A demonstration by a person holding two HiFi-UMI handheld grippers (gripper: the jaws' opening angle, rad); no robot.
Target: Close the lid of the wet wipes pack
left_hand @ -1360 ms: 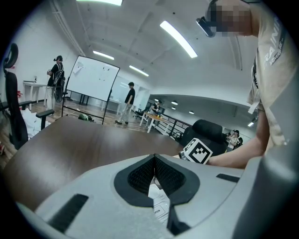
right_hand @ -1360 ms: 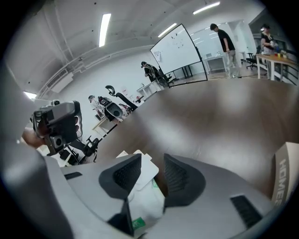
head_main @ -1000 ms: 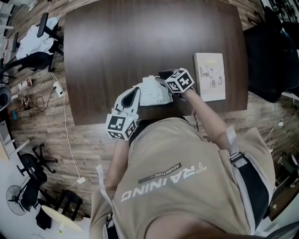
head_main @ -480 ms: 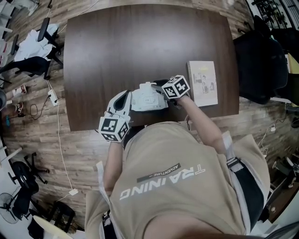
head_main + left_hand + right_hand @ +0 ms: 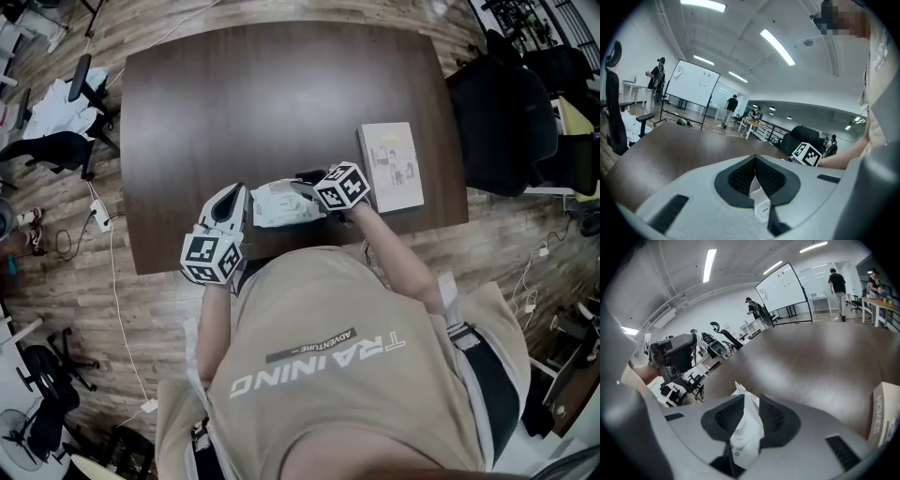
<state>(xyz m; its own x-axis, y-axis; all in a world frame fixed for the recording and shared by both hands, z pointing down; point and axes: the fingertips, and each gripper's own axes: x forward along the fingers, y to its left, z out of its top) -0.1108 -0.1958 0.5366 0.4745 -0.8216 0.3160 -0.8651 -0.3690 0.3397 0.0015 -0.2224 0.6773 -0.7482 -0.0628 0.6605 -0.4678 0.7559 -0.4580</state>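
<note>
The white wet wipes pack (image 5: 281, 204) hangs just over the near edge of the dark wooden table (image 5: 262, 94), held between both grippers. My left gripper (image 5: 244, 200) comes at it from the left. In the left gripper view my left gripper (image 5: 755, 164) has its ribbed pads pinched on a white flap (image 5: 762, 206) printed OPEN. My right gripper (image 5: 306, 190) takes the pack's right end. In the right gripper view my right gripper (image 5: 749, 405) is shut on the crinkled white end of the pack (image 5: 745, 427). The lid itself is hidden by the jaws.
A pale book (image 5: 391, 167) lies flat on the table to the right of the pack, and its edge (image 5: 883, 413) shows in the right gripper view. A black office chair (image 5: 497, 112) stands past the table's right side. More chairs and cables (image 5: 103, 216) are on the floor at the left.
The pack and both grippers sit a little further left in the head view, as does the table. Both grips on the pack look the same.
</note>
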